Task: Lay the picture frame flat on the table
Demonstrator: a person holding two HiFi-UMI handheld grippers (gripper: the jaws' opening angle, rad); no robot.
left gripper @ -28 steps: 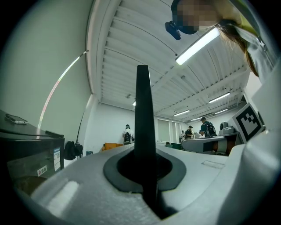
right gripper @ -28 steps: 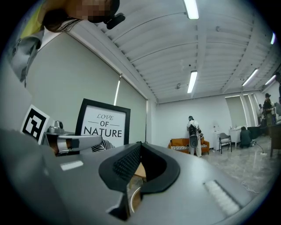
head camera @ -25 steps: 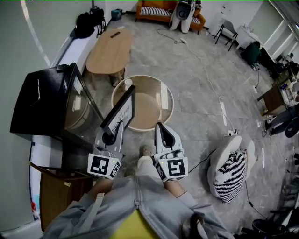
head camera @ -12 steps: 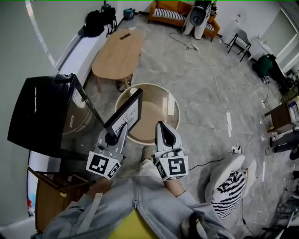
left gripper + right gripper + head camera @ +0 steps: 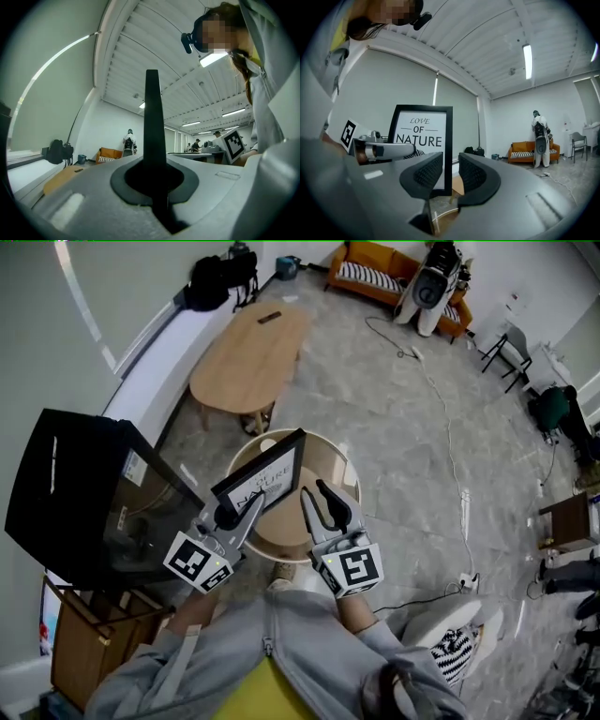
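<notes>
The picture frame [image 5: 265,479] is black with a white "LOVE OF NATURE" print and stands tilted above the round wooden table [image 5: 339,465]. My left gripper [image 5: 234,512] is shut on its lower left corner; in the left gripper view the frame's edge [image 5: 152,117] rises as a thin black bar from the closed gripper [image 5: 153,168]. My right gripper [image 5: 315,491] is just right of the frame, its jaws opening. In the right gripper view the frame [image 5: 423,136] stands beyond the gripper [image 5: 451,171], its right edge showing through the gap, untouched by the pads.
An oval wooden table [image 5: 248,348] stands farther off. A black glass-fronted cabinet [image 5: 66,493] is close on the left, with a wooden cabinet [image 5: 80,652] below it. A cable [image 5: 450,456] runs over the floor at right, near a striped cushion [image 5: 459,648].
My right gripper's jaws were together and now stand apart. The frame in my left gripper has turned so more of its printed face shows. The head view has shifted.
</notes>
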